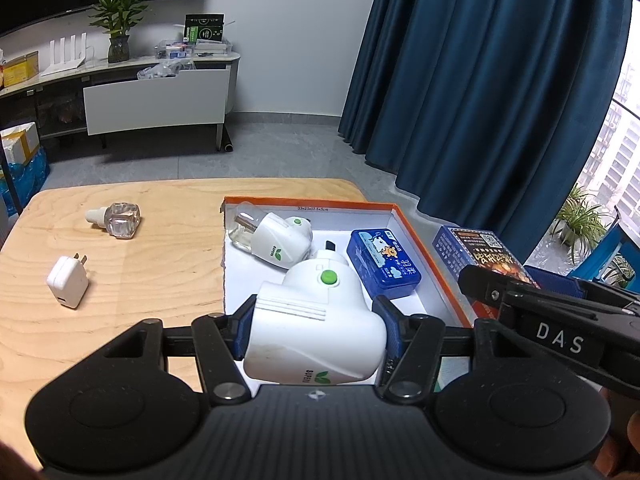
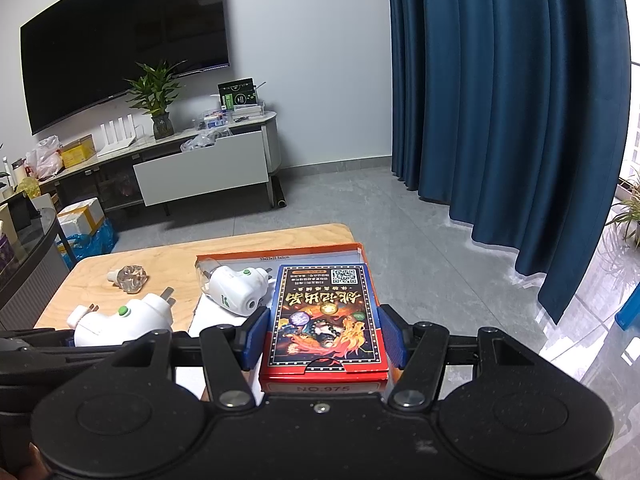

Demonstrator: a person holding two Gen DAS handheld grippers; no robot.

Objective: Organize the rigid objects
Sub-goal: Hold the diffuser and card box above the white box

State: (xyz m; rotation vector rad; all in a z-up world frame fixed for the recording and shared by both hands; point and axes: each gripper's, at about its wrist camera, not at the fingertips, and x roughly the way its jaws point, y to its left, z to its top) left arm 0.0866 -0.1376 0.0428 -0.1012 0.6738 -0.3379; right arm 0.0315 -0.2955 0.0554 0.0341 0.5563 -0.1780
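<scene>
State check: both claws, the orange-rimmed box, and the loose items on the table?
left claw: shut on white plug-in heater
right claw: shut on card box
orange-rimmed box: open, holds second heater and blue tin
refill bottle: on its side
white charger: lying flat

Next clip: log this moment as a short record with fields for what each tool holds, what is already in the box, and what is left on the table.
left tool: shut on white plug-in device with green button, held over the box
right tool: shut on card box, over the box's right side
orange-rimmed box: holds a second white plug-in device with its bottle, and a blue tin
wooden table: clear refill bottle and white charger outside the box
</scene>
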